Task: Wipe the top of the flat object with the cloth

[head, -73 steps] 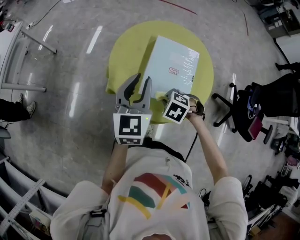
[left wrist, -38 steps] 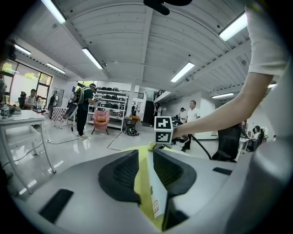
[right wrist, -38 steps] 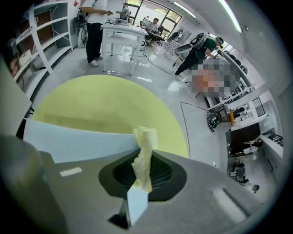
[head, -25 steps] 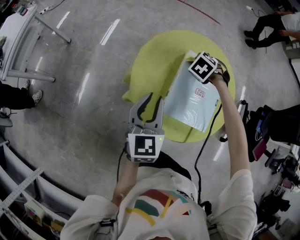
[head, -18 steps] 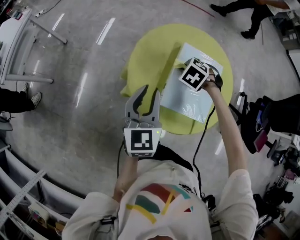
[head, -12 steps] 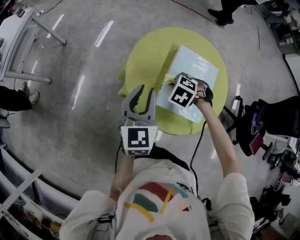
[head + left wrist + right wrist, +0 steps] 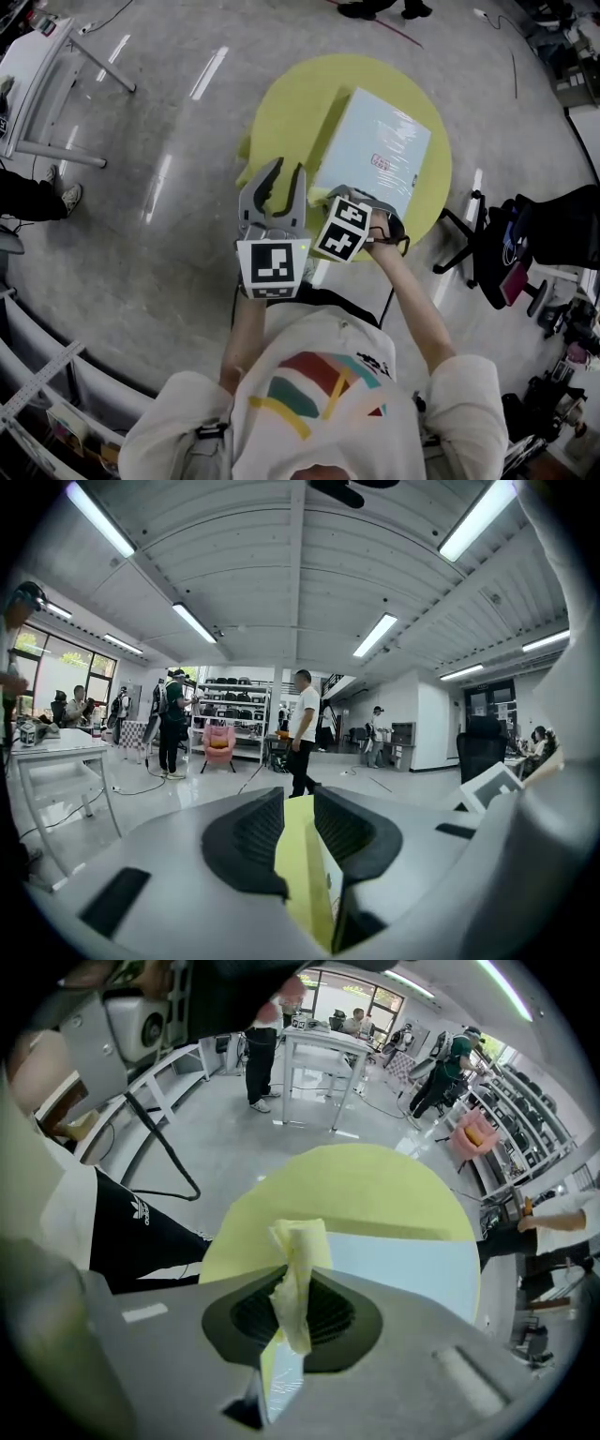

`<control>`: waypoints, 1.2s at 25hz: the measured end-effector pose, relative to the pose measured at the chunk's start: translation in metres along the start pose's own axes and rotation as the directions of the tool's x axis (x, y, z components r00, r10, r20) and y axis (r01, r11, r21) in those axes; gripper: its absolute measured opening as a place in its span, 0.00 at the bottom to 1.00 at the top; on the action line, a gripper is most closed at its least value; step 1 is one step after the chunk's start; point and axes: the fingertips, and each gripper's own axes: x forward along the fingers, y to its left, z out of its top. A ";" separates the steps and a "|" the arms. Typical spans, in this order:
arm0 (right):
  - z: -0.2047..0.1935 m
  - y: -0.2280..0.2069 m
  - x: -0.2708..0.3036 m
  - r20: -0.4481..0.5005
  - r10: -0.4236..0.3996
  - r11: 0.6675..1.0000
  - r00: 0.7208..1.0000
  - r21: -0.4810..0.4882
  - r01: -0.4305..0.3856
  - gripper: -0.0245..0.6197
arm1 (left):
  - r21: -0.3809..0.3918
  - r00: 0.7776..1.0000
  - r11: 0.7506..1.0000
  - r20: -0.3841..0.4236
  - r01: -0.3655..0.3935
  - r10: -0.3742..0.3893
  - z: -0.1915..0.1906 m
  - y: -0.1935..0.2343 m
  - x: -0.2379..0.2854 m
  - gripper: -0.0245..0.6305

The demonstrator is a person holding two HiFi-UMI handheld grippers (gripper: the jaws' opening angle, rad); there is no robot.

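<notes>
A flat light-blue box [image 7: 375,159] lies on a round table with a yellow cover [image 7: 291,112]. My right gripper [image 7: 296,1309] is shut on a bunched yellow cloth [image 7: 298,1265], which sticks up between its jaws. In the head view its marker cube [image 7: 342,228] sits at the box's near corner, and the fingertips are hidden under it. The right gripper view shows the box [image 7: 403,1265] just ahead to the right. My left gripper [image 7: 275,185] hovers over the table's near-left edge, left of the box, open and holding nothing.
A white metal table [image 7: 47,56] stands at the far left. A black office chair [image 7: 487,244] is right of the round table. A person [image 7: 302,728] stands beyond the table, with several others and shelves [image 7: 225,714] farther back.
My right gripper with the cloth has swept from the box's far side back across its top to the near corner. The left gripper has stayed by the table's near-left edge.
</notes>
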 end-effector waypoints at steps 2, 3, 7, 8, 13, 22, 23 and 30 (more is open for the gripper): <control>0.000 0.007 0.001 0.001 0.000 1.000 1.000 -0.008 0.000 0.08 | 0.003 1.000 1.000 0.005 -0.005 0.005 0.002 0.000 -0.001 0.17; -0.001 0.008 0.001 0.001 0.001 1.000 1.000 -0.008 -0.001 0.08 | 0.004 1.000 1.000 0.006 -0.007 0.007 0.003 0.000 -0.002 0.17; 0.000 0.012 0.000 0.021 0.027 0.999 0.999 0.019 -0.028 0.08 | 0.014 1.000 1.000 0.003 -0.010 0.010 0.004 -0.002 -0.006 0.17; -0.001 0.011 0.000 0.024 0.032 0.999 0.999 0.022 -0.032 0.08 | 0.015 1.000 1.000 0.003 -0.012 0.012 0.004 -0.002 -0.006 0.17; 0.015 0.009 -0.022 0.224 -0.001 0.986 0.975 0.160 -0.036 0.08 | 0.020 1.000 0.999 -0.001 -0.025 0.025 0.004 0.002 -0.008 0.17; 0.050 0.012 -0.023 0.559 -0.390 0.800 0.732 0.599 -0.031 0.08 | 0.079 0.994 0.994 -0.075 -0.071 0.077 -0.003 0.030 -0.007 0.17; 0.053 0.014 -0.017 0.546 -0.422 0.793 0.724 0.609 0.002 0.08 | 0.093 0.992 0.992 -0.094 -0.079 0.088 -0.006 0.035 -0.009 0.17; 0.056 0.016 0.013 0.495 -0.534 0.785 0.685 0.591 0.184 0.08 | 0.142 0.970 0.981 -0.184 -0.131 0.156 -0.035 0.042 -0.026 0.17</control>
